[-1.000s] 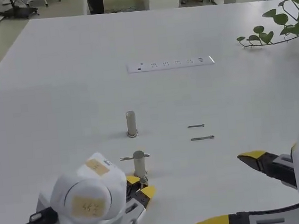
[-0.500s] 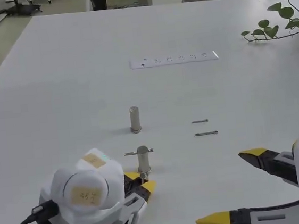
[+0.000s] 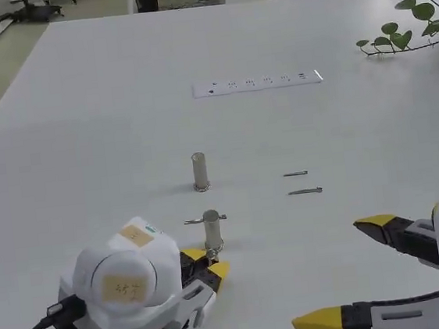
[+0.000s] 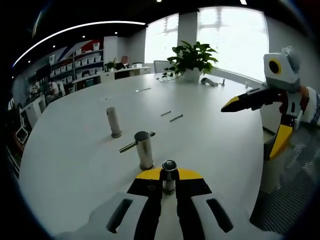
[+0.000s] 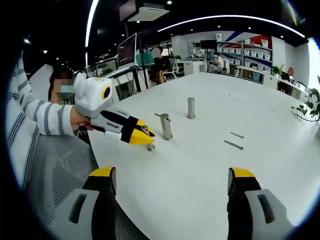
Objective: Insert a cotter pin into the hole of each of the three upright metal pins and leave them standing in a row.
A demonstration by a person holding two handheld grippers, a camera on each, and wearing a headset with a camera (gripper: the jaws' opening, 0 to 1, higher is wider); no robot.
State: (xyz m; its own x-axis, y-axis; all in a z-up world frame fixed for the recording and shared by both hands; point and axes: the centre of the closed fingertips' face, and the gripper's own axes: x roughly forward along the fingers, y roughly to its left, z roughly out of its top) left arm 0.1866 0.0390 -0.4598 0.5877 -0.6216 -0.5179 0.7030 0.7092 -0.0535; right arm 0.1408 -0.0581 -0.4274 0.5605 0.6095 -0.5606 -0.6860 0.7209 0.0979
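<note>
Stretching away from the person, a broad white table [image 3: 82, 132] carries all the parts. At its near right edge the right gripper [image 3: 329, 275] hovers with its yellow-tipped jaws spread wide and nothing between them. At the near left, the left gripper [image 3: 213, 269] is held in a hand with its jaws pressed together on a short metal pin [image 4: 169, 170]. This pin stands upright between the tips, with its round top showing just above them. Whether its foot touches the table cannot be told.

A leafy plant [image 3: 417, 22] reaches in at the far right corner. A white power strip [image 3: 256, 83] lies flat towards the far side of the table.

Two more metal pins stand upright on the table in line with the held one. The middle pin [image 3: 212, 232] is just beyond the left gripper's tips and has a cotter pin [image 3: 198, 220] through its head, sticking out mostly to the left. The far pin [image 3: 199, 171] stands a little further off, and its head carries none.

Two loose cotter pins lie flat to the right of the standing pins, near each other but apart: the farther one [image 3: 295, 174] and the nearer one [image 3: 305, 191].
</note>
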